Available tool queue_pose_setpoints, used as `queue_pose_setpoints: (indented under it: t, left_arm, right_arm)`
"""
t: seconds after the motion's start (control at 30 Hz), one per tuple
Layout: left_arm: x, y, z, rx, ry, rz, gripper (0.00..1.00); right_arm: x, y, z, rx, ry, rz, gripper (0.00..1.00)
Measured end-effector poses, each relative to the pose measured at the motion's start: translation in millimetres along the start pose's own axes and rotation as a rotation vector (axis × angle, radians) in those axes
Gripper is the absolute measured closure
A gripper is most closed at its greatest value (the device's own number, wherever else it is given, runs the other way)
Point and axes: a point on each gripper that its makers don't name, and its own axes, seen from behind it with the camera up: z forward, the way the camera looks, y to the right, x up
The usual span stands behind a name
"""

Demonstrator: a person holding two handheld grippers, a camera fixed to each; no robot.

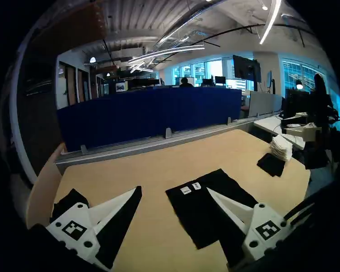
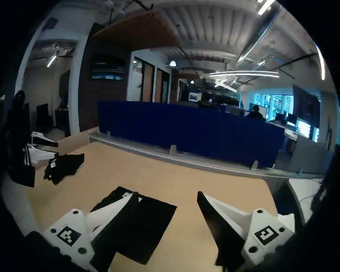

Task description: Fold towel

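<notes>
A black towel (image 1: pixel 201 206) lies flat on the wooden table (image 1: pixel 170 158), two small white labels at its far edge. My left gripper (image 1: pixel 173 190) is open just above it, the right finger over the cloth and nothing between the fingers. A crumpled black cloth (image 1: pixel 69 200) sits outside its left finger. In the right gripper view the same flat towel (image 2: pixel 145 222) lies under the left finger of my right gripper (image 2: pixel 167 195), which is open and holds nothing. The crumpled cloth (image 2: pixel 63 167) lies beside the left gripper (image 2: pixel 38 147) at the far left.
A stack of white folded towels (image 1: pixel 281 147) and a small black cloth (image 1: pixel 270 164) sit at the table's right end, near the right gripper (image 1: pixel 306 132). A blue divider (image 1: pixel 152 113) with a grey rail runs along the table's far edge.
</notes>
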Motion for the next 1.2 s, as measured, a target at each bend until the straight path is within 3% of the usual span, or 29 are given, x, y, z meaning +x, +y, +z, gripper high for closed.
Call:
queue_pose_setpoints:
  t: [0.47,0.87,1.2]
  left_arm:
    - [-53,16.9,20.2,-0.037,-0.071,0.034,0.04]
    - [-129,38.7,43.0,-0.099,-0.209,0.048,0.04]
    - [-181,54.7,56.0,-0.139,-0.314,0.074,0.04]
  right_arm:
    - [-73,-21,24.6,0.049,-0.102,-0.031,0.00]
    - [-142,-37,47.3,0.089,-0.198,-0.052,0.00]
    - [-204,-44,51.0,0.119,-0.308,-0.072,0.00]
